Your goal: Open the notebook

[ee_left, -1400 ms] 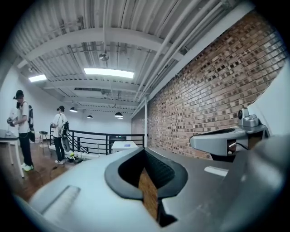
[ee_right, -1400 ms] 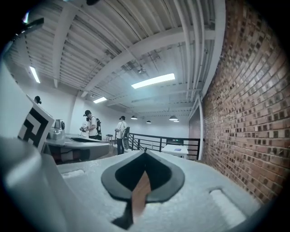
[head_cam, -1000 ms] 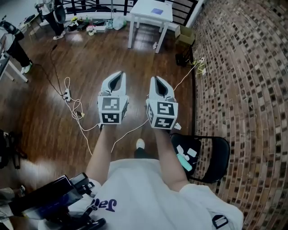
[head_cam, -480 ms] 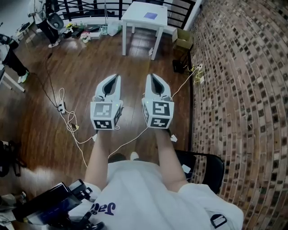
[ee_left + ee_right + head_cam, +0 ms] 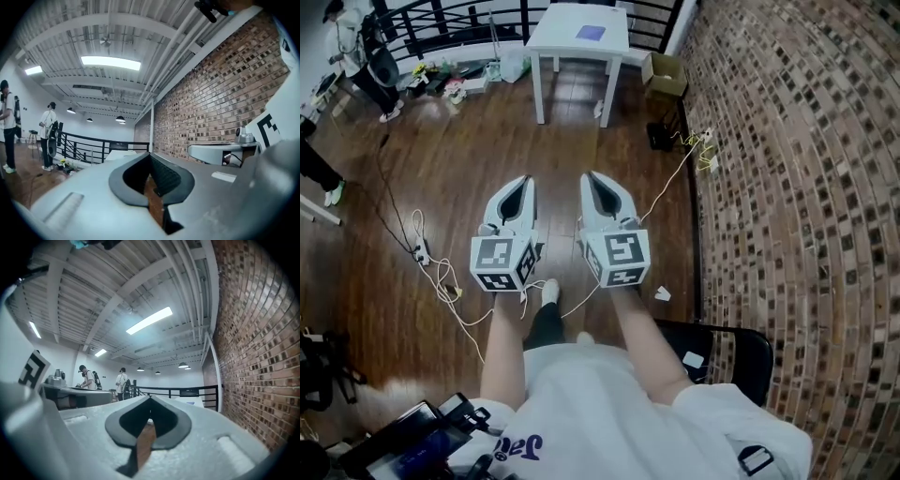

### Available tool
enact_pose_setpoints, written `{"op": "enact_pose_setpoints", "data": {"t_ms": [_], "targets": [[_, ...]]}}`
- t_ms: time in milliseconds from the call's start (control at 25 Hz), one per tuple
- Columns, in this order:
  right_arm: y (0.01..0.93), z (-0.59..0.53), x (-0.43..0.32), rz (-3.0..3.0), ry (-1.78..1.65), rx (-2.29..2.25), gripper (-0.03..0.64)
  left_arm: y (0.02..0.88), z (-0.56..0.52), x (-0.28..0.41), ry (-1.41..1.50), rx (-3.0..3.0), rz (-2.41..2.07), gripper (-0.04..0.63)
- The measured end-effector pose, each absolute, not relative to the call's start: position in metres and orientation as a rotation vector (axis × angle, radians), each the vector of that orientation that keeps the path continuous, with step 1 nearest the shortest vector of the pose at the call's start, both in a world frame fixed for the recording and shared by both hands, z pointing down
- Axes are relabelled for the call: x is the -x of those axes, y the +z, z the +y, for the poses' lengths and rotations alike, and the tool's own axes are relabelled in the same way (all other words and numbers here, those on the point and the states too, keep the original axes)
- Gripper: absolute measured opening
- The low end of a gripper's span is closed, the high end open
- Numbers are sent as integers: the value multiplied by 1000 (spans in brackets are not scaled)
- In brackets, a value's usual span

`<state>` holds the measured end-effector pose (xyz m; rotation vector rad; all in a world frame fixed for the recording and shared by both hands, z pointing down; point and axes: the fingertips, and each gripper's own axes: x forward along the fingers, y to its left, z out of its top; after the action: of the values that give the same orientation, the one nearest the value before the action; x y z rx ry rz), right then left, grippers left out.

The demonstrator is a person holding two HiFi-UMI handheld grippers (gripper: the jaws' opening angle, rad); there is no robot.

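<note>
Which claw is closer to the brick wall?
Right. The right gripper is on the side facing the brick wall; the left gripper is beyond it, farther from the wall.

Only purple lettering [image 5: 521, 448] on the white shirt [image 5: 619, 408], beginning "Ja", shows.

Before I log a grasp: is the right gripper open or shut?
Shut and empty: the right gripper has its jaws touching at the tips, nothing between them.
</note>
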<state>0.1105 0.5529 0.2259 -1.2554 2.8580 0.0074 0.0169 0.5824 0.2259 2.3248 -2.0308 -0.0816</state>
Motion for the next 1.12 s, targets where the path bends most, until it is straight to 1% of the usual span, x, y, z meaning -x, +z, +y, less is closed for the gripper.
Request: {"op": "enact_pose_setpoints", "data": {"t_ms": [200,400,680,920,1120], "targets": [[229,496,-92,2844,7,1256,-14,216,513,2,-40,-2465,-1996,12],[212,446,-49,2835,46,1282,-14,203,460,37,-46,-2524,-1934,15],[207,411,7,2834,139,1228,-14,206,404,73,-66,-2531,-1903,15],[216,364,8,2843,128,1269,-12,225,355,84,-56,-2473,-1905,15],[225,289,-3,2820,111,1301,-12,232,288,82,-35,-2467,-1933,15]]}}
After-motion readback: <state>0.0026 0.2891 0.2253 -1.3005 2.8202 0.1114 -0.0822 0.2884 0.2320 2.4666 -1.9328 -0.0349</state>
